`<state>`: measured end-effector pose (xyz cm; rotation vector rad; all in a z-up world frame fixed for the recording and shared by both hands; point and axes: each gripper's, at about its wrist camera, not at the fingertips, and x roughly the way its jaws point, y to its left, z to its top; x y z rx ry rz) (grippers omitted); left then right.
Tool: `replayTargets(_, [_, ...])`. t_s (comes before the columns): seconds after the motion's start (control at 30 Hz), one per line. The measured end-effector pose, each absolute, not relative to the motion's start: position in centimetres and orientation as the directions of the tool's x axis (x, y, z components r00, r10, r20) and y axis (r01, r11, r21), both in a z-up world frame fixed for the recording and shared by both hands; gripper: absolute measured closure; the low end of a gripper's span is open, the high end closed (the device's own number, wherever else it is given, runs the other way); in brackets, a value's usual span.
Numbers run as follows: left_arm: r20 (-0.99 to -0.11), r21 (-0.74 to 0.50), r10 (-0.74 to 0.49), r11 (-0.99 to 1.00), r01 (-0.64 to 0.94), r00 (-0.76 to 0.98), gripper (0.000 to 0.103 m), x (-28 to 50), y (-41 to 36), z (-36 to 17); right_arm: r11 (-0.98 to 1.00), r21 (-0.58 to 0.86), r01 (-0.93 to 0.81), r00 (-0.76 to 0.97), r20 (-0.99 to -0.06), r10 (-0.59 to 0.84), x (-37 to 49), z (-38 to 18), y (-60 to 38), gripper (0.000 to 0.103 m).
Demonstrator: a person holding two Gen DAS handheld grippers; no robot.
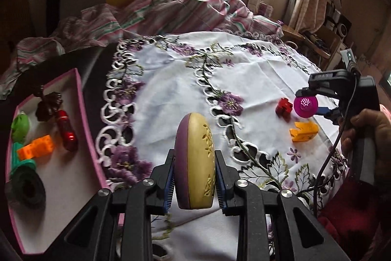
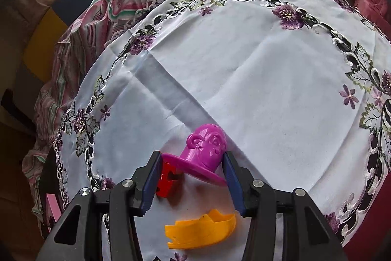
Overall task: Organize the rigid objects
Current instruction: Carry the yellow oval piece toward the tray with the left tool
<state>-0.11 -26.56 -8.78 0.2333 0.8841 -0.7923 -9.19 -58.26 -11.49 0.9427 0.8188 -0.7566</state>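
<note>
My left gripper [image 1: 195, 163] is shut on a yellow and purple oval case [image 1: 195, 163], held on edge above the embroidered tablecloth [image 1: 171, 80]. My right gripper [image 2: 193, 170] is shut on a magenta monkey-face toy with a round brim [image 2: 202, 153], held above the cloth; it also shows in the left wrist view [image 1: 305, 107] at the right. A red block [image 2: 167, 184] and an orange boat-shaped piece [image 2: 200, 231] lie on the cloth under the right gripper. The pink-rimmed box [image 1: 80, 99] sits at the left.
The box holds an orange brick [image 1: 36, 147], a red cylinder [image 1: 66, 130], a green toy [image 1: 20, 126], a dark brown piece [image 1: 48, 105] and a black ring [image 1: 29, 190]. A striped sheet [image 1: 171, 9] is bunched behind the cloth. Shelves and boxes [image 1: 334, 23] stand at the far right.
</note>
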Motion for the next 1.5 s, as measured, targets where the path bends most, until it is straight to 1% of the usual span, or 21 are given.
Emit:
replayTargets(0.63, [-0.732, -0.129, -0.479, 0.795, 0.592, 0.484, 0.074, 1.3, -19.8, -6.5, 0.412, 0.373, 0.831, 0.49, -0.842, -0.225, -9.2, -10.9, -58.2, 0.052])
replayTargets(0.83, [-0.729, -0.122, -0.454, 0.823, 0.555, 0.513, 0.074, 1.8, -17.9, -6.2, 0.425, 0.387, 0.818, 0.514, -0.823, -0.24, -9.3, -10.3, -58.0, 0.052])
replayTargets(1.13, [-0.737, -0.1, -0.395, 0.866, 0.49, 0.548, 0.074, 2.8, -15.0, -6.4, 0.48, 0.401, 0.781, 0.562, -0.786, -0.257, -8.8, -9.1, -57.3, 0.052])
replayTargets(1.5, [-0.755, -0.077, -0.298, 0.925, 0.371, 0.584, 0.074, 3.9, -9.8, -7.1, 0.524, 0.395, 0.755, 0.581, -0.773, -0.255, -8.3, -8.6, -56.6, 0.052])
